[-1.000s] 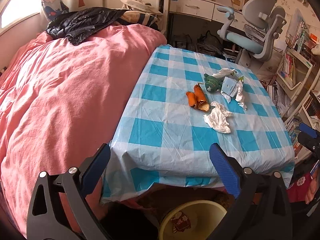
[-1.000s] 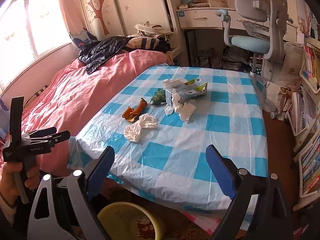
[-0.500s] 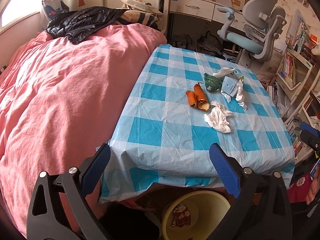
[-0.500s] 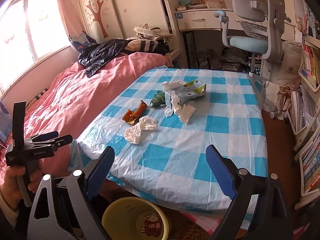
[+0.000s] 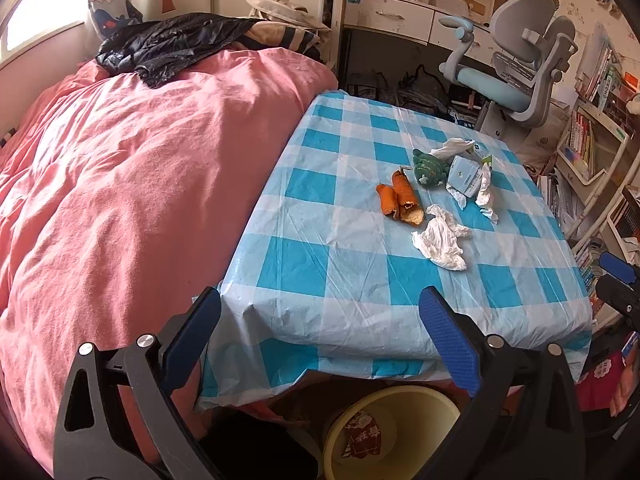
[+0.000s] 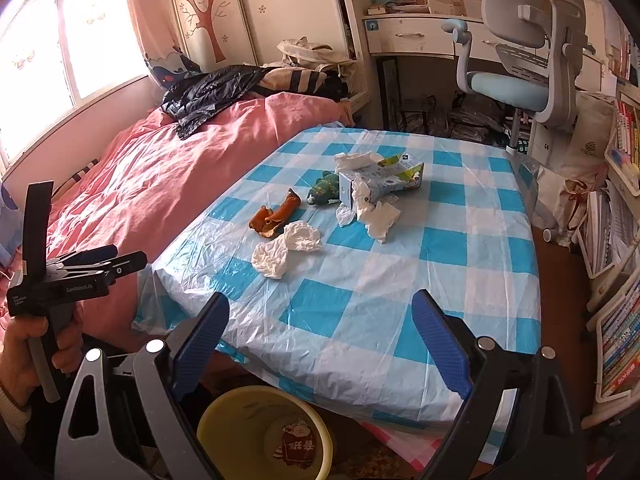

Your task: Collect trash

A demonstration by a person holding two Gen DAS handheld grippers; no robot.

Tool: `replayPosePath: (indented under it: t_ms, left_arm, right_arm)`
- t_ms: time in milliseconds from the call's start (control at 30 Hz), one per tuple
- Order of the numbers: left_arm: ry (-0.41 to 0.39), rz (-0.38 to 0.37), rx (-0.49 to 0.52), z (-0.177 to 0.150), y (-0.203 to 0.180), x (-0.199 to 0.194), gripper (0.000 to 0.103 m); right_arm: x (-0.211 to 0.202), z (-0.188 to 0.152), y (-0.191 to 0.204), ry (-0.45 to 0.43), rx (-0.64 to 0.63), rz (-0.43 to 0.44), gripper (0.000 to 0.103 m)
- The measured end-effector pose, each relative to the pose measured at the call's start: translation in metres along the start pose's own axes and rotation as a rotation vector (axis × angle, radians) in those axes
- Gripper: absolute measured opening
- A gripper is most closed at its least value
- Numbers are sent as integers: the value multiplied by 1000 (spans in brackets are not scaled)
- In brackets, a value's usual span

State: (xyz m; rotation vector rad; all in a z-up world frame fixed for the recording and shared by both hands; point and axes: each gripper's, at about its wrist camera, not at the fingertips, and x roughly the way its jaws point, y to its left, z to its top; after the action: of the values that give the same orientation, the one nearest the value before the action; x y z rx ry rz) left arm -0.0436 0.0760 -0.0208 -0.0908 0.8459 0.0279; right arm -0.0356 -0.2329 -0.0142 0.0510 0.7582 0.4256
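Left wrist view: a table (image 5: 304,256) under a blue-and-white checked plastic cloth stood beside a bed with a pink duvet (image 5: 120,184).
Left gripper (image 5: 320,312): released, its blue-padded fingers spread wide and empty, held short of the table's near edge.
Trash on the table: a crumpled white tissue (image 5: 442,238) lay nearest, just beyond it an orange peel (image 5: 400,200), then a small green toy (image 5: 430,166), a flattened carton (image 5: 464,176) and more tissue (image 5: 486,192).
Bin: a yellow bin (image 5: 394,432) sat on the floor below the table edge, with one red wrapper (image 5: 362,436) inside.
Right gripper, seen from here: only a blue tip at the right border (image 5: 618,268).

Right wrist view: the same table, seen from its other near corner.
Right gripper (image 6: 320,320): released, fingers wide apart, holding nothing.
Left gripper, seen from here: gripped in a hand (image 6: 36,344) at the left edge, level with the table's edge.
Trash: the tissue, peel, toy and carton lay clustered mid-table, well apart from both grippers.
Bin from here: directly below the right gripper, holding the wrapper.

Progress: judged barely begun; one wrapper was in the bin and every piece on the table remained to be picked up.
Change from half a second earlier: almost none; the bin sat slightly higher in both views, which suggests the grippers had tipped or edged forward a little.
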Motion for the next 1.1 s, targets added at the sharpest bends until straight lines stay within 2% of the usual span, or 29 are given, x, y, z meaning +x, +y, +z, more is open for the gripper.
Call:
replayPosePath:
  t_ms: [1100]
  left_arm:
    - [12,33,-16,0,7,7,96]
  right_arm:
    - [21,-2,36,76,-118,25,89]
